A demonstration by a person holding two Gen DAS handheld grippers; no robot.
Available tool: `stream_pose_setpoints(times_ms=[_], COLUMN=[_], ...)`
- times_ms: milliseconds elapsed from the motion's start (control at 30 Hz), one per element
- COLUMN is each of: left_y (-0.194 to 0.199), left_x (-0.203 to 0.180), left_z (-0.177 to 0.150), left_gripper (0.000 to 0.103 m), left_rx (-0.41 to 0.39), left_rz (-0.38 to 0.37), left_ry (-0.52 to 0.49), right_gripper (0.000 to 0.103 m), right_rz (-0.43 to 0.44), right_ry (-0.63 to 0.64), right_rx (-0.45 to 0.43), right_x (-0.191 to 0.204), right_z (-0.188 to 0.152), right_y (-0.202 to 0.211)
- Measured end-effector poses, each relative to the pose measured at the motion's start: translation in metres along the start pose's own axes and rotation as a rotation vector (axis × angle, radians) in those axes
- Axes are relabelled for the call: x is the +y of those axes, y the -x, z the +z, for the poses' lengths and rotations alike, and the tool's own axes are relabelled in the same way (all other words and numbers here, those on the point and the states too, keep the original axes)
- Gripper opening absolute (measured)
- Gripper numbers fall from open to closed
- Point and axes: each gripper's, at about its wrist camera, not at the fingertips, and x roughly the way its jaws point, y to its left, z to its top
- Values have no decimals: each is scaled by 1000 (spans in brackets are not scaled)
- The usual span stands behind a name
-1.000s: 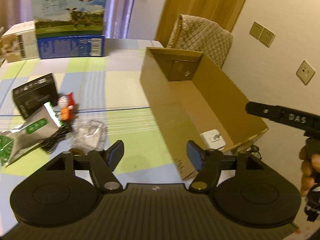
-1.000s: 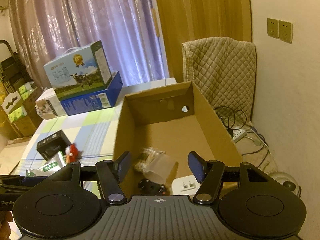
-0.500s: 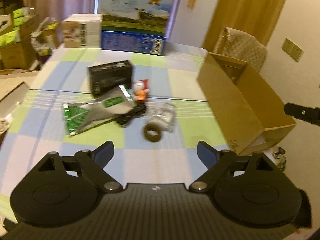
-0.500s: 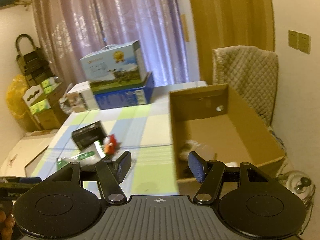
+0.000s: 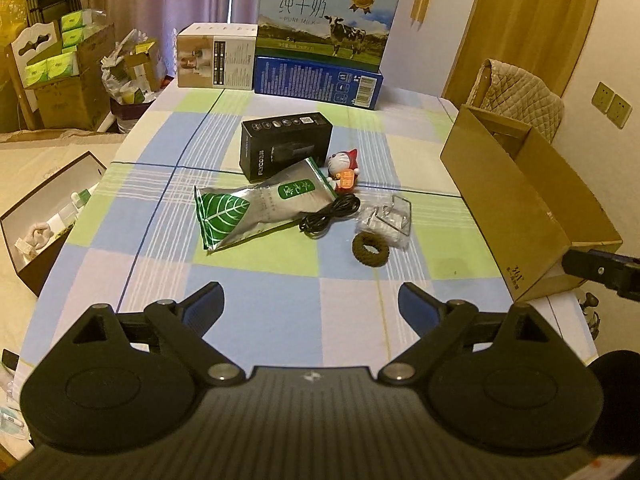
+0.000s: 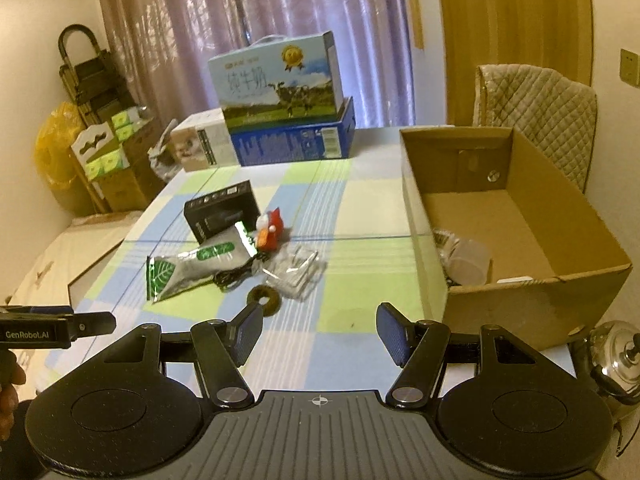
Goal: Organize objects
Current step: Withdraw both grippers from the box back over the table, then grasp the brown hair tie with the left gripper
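Your left gripper [image 5: 311,307] hangs above the near edge of the table [image 5: 256,280], its jaws spread wide and holding nothing. Your right gripper [image 6: 319,330] is just as wide and empty, close to the near corner of the cardboard box [image 6: 532,312].

The things to sort lie in a loose cluster at the middle of the checked tablecloth. A black carton [image 5: 286,146] stands farthest back. A silver pouch with a green leaf [image 5: 256,212] leans against its front. A small red and white toy figure [image 5: 345,172] sits just right of the pouch's top corner. A coiled black cable [image 5: 330,214] lies beside the pouch, touching it. A clear plastic packet [image 5: 386,218] lies right of the cable, and a brown ring [image 5: 370,250] rests against the packet's near edge.

The open box stands at the table's right side. Inside it, from the right wrist view, you have a clear plastic cup [image 6: 466,260] lying near the front wall.
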Motion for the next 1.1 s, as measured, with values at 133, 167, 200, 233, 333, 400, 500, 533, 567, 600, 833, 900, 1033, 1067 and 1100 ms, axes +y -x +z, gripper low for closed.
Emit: stream_pose_setpoints(times_ms=[133,167,200,233,333,400,500,533,567,600,833,900,1033,1067,1100], left_y=[-9,-11,-13,-16,-27,-34,-47,-52,-56,-61,-104,-116,-142,-148,-155], left_x=[1,0,0,-1,-4,-7,-10,-12,-13,-15,-24,-26,-30,-32,-34], left_z=[0,0,0,-1,0,1,3,4,4,5,14,15,17,17,18], left_gripper=[92,92,92,92,92,91,91,91,91,91,90,85,82,81,81], left_rx=[6,9,12,17,31,37,43,44,42,41,58,66,89,90,92], left_rz=[-2,-4,-7,-9,-7,-10,-19,-21,-25,-31,-73,-88,-116,-120,-124], left_ry=[-8,-10,-12,-13,-26,-35,-47,-58,-69,-87,-159,-166,-170,-176,-184], right_gripper=[60,60,60,60,60,60,60,60,60,60,60,60,60,60,60], right_rz=[-1,-2,-3,-4,-5,-2,-6,-18,-25,-19,7,15,21,24,24], right_ry=[8,10,11,10,6,8,12,14,15,13,23,20,19,19,18], right_rx=[13,16,19,23,35,43,50,47,45,48,87,95,110,115,119], right_x=[2,2,2,1,-1,-3,-5,-5,-7,-8,-13,-15,-19,-21,-22], right_z=[-2,-3,-4,-4,-5,-5,-4,-4,-3,-2,5,7,12,13,14], right_y=[-8,-9,-11,-14,-21,-28,-39,-43,-47,-52,-93,-105,-129,-136,-141])
